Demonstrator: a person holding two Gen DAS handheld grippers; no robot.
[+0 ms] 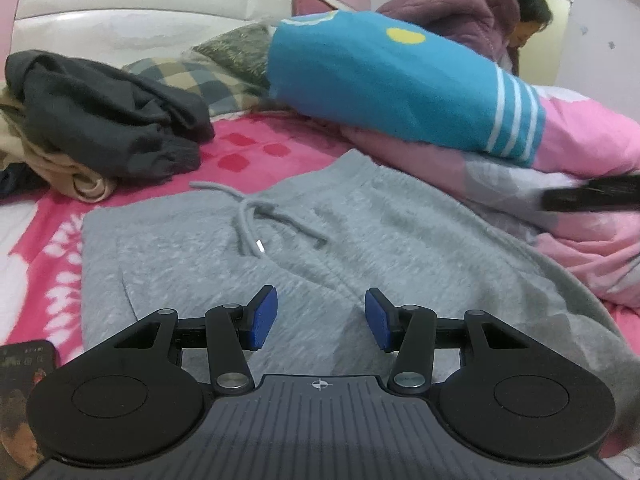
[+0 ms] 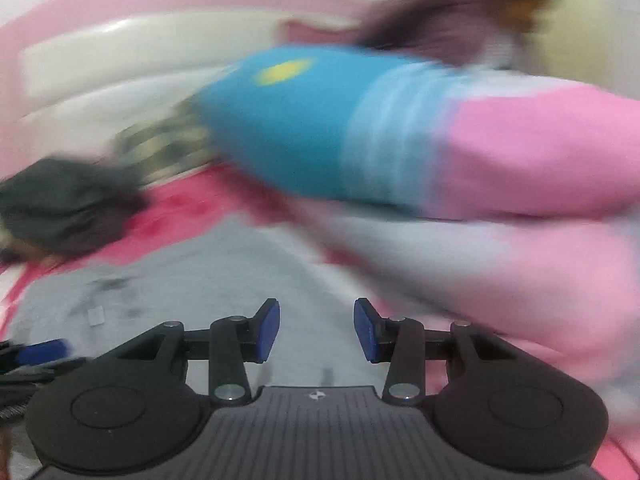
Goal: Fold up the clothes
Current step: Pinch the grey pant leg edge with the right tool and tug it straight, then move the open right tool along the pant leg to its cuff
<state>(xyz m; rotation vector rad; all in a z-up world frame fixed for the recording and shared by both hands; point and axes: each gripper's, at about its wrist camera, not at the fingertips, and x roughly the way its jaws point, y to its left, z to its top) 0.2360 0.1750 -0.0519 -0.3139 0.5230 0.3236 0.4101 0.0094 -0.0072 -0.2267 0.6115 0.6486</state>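
Currently grey sweatpants [image 1: 320,248] lie flat on the bed [image 1: 248,148], drawstring [image 1: 260,216] loose at the waistband. Left tongs [image 1: 320,318] hover over the sweatpants — pads apart, nothing between them. Right tongs [image 2: 316,330] also gape empty over the same fabric; that view is motion-blurred. Beyond the sweatpants: blue pillow [image 1: 380,80] with white stripes, dark garment pile [image 1: 108,116] off to one side. No legible writing anywhere.

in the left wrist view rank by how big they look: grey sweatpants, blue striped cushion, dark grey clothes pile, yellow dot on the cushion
1. grey sweatpants, though being nearest the camera inflates them
2. blue striped cushion
3. dark grey clothes pile
4. yellow dot
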